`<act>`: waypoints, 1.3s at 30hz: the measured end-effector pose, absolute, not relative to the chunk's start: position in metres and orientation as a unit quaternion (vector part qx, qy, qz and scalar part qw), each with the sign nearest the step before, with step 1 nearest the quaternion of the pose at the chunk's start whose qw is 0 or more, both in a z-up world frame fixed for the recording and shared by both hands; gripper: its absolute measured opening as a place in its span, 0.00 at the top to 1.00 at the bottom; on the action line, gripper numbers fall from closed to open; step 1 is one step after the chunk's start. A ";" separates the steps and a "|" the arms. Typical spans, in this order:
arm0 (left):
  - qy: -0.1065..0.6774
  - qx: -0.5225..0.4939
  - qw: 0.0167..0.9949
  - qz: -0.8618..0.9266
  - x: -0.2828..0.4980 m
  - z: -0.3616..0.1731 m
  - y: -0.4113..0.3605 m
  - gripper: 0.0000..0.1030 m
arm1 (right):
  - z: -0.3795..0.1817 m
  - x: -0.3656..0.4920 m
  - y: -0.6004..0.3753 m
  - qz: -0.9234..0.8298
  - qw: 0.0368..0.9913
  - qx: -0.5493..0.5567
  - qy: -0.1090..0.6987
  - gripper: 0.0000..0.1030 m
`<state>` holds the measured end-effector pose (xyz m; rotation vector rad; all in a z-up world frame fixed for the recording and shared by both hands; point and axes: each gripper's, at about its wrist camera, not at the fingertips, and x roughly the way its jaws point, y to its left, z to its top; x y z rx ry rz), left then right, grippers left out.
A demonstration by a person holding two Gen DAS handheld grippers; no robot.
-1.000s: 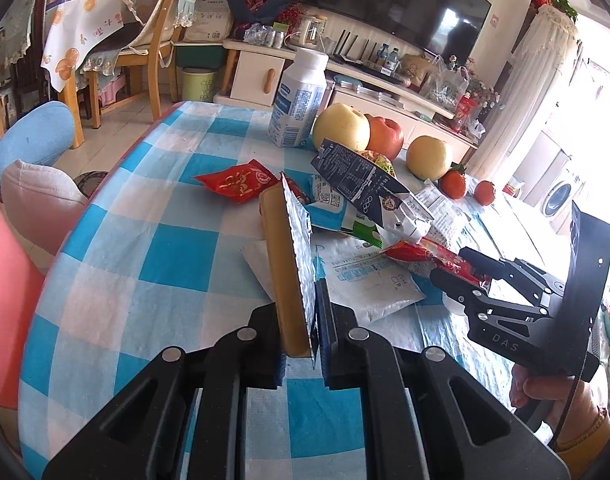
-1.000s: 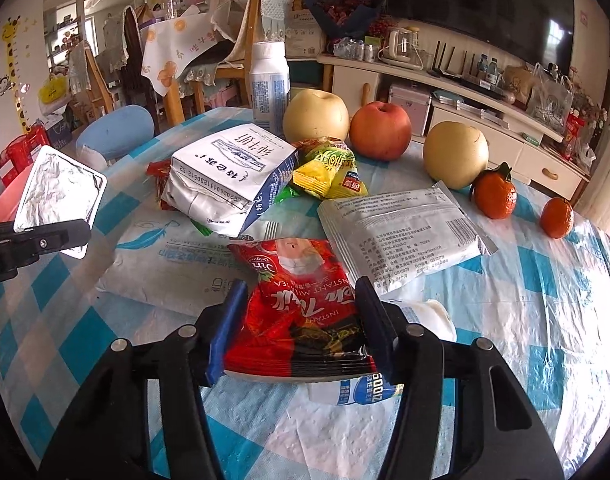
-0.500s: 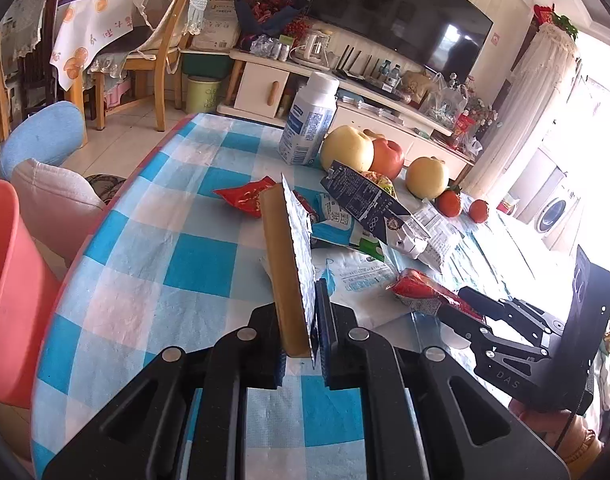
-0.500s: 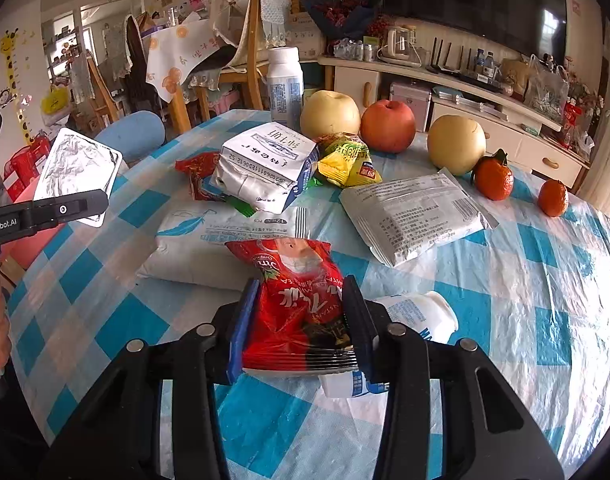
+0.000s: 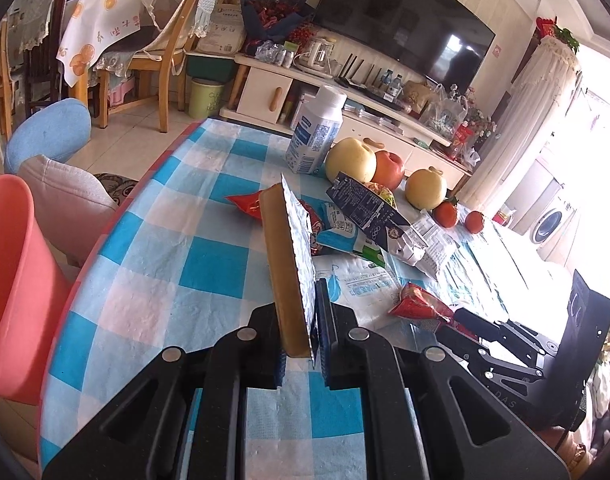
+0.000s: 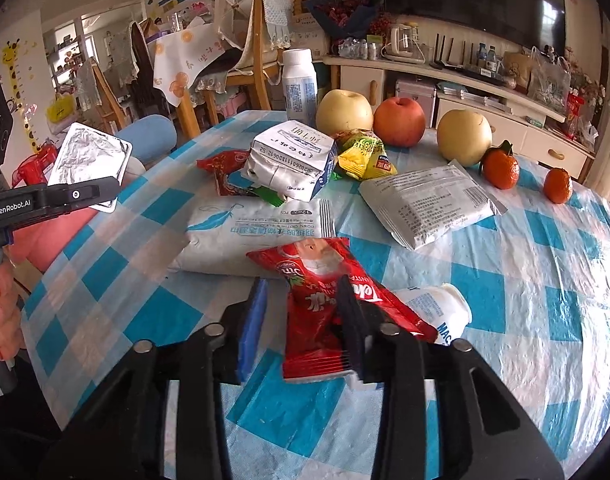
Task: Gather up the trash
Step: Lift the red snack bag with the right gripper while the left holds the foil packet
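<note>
**Two claws loaded, one grip in doubt**

Two pieces of trash are off the tabletop [image 5: 209, 280] at once, so the step in hand looks like carrying both to the bin [image 5: 9, 280], the coral-pink tub at the tabletop's left edge.

Left first. The left claw [image 5: 299, 354] is clamped on a foil lid [image 5: 293, 248], held upright on its edge with the tan side to the left and the silver side to the right. That grip looks firm. My advice: swing it left until it is clearly over the bin's mouth before parting the fingers, since a thin stiff sheet can catch the rim and slide to the floor.

Further right, the right claw [image 6: 301, 332] has a red packet [image 6: 325, 304]. Its right finger presses into the packet's middle, but the blue pad of the left finger shows a gap beside the packet, so I cannot tell whether this claw is truly pinching or only snagging it. I would squeeze again before moving far; the film looks slick and crumpled.

A small white bottle [image 6: 437, 312] lies just behind the packet, touching or nearly so. Lift straight up first to avoid dragging it.
</note>
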<state>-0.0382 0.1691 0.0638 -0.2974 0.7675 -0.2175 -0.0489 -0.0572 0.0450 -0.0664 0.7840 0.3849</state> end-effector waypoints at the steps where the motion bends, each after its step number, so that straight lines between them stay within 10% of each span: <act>1: 0.372 -0.145 0.911 -0.106 -0.039 0.064 0.170 0.87 | 0.045 -0.048 -0.056 0.184 0.906 -0.037 0.378 0.39; 21: 0.394 -0.136 0.904 -0.095 -0.032 0.052 0.168 0.87 | 0.016 -0.009 -0.079 0.094 0.906 -0.064 0.408 0.07; 39: 0.396 -0.130 0.904 -0.094 -0.031 0.050 0.164 0.87 | 0.019 -0.020 -0.077 0.096 0.907 -0.043 0.407 0.35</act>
